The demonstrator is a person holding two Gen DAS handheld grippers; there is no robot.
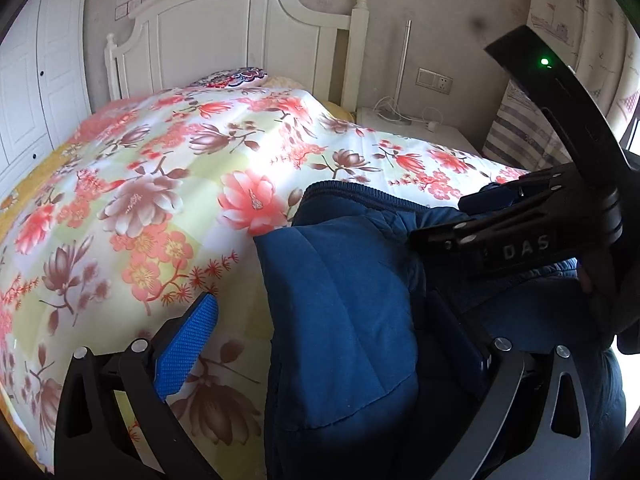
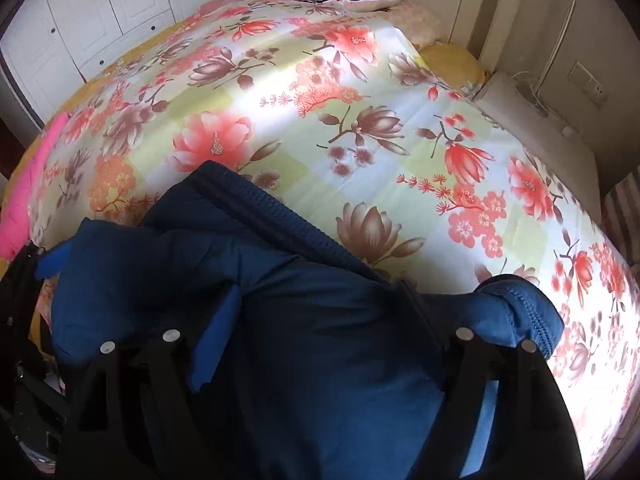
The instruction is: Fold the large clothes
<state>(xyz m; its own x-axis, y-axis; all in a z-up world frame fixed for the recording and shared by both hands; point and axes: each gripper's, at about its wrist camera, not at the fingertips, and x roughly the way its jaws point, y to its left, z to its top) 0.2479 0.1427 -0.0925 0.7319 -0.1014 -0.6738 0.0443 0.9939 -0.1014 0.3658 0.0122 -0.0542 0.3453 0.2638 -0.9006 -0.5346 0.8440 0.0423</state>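
Note:
A dark blue padded jacket (image 1: 340, 320) lies bunched on the floral bed cover (image 1: 160, 184). My left gripper (image 1: 332, 344) stands open around a fold of the jacket; its blue left pad (image 1: 188, 344) is bare and clear of the cloth, and the right finger is buried in fabric. The right gripper (image 1: 492, 204) shows at the right of the left wrist view, closed on the jacket's edge. In the right wrist view the jacket (image 2: 320, 340) fills the space between my right gripper's fingers (image 2: 320, 332), with its ribbed collar (image 2: 272, 216) lying ahead on the bed cover (image 2: 360, 120).
A white headboard (image 1: 240, 32) and a patterned pillow (image 1: 236, 77) are at the far end of the bed. A white nightstand (image 1: 412, 128) with cables stands at the right. A pink garment (image 2: 28, 192) lies at the bed's left edge. White wardrobes (image 2: 100, 12) stand beyond.

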